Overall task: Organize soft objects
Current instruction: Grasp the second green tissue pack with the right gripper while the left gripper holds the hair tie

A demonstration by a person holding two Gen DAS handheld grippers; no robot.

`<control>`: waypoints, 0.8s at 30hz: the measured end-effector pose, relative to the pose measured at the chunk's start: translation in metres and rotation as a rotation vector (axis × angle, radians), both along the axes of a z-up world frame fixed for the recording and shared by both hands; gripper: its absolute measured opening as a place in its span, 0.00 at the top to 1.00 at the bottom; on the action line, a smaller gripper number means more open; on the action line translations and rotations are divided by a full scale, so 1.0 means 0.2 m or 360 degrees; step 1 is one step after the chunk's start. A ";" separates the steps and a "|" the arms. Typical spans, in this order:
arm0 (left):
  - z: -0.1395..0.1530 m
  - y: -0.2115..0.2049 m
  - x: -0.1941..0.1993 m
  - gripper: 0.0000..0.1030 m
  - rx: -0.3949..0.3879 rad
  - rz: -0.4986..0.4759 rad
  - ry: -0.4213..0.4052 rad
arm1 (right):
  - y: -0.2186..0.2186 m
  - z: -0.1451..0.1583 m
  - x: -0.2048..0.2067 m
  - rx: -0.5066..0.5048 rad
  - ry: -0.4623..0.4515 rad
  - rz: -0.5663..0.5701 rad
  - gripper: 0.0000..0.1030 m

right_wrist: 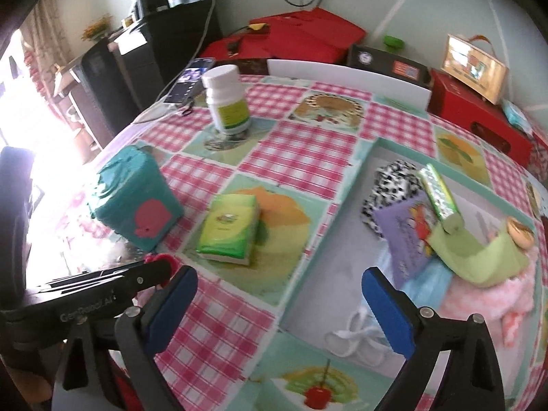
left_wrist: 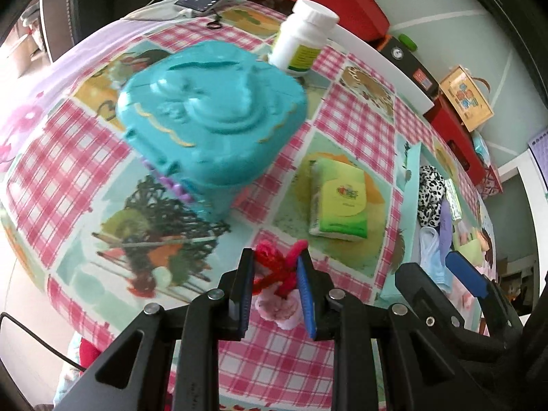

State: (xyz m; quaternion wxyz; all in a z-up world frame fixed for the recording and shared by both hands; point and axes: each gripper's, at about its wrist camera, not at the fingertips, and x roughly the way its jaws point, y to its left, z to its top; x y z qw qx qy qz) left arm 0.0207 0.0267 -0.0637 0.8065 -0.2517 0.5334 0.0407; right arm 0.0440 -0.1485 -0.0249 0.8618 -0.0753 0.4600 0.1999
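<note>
Pink-checked cloth with fruit and dessert panels covers the surface (right_wrist: pixel 301 150), and red boxes (right_wrist: pixel 308 37) line its far edge against a pale wall. A white pill bottle (right_wrist: pixel 226 99) stands upright towards the far side, with a teal plastic case (left_wrist: pixel 212 113) to its near left. A green tissue pack (right_wrist: pixel 229 229) lies flat on the cloth between the case and a shallow teal-rimmed tray (right_wrist: pixel 370 157) on the right. Inside the tray sit a black-and-white spotted fabric piece (right_wrist: pixel 390 185), a purple packet (right_wrist: pixel 407 236), a green pouch (right_wrist: pixel 479 260), a blue face mask (right_wrist: pixel 424 284) and something pink and fluffy (right_wrist: pixel 493 294) at its near right.

The left claw (left_wrist: pixel 275 274) is clamped on a fuzzy red and pink soft toy (left_wrist: pixel 277 267), held above the cloth just near of the tissue pack. The right claw (right_wrist: pixel 277 304) stands wide apart with nothing between its blue pads (right_wrist: pixel 387 308), hovering over the tray's near left corner.
</note>
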 end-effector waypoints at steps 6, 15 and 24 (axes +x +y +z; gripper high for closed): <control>-0.01 0.06 -0.02 0.75 -0.0025 0.0058 0.0002 | 0.05 -0.01 0.01 0.0037 -0.0009 0.0036 0.12; 0.00 0.10 -0.06 0.75 -0.0050 0.0094 -0.0015 | 0.11 -0.01 0.07 0.0067 0.0011 0.0052 0.18; -0.03 0.13 -0.07 0.75 -0.0109 0.0100 -0.0009 | 0.23 -0.04 0.12 0.0028 0.0037 0.0111 0.25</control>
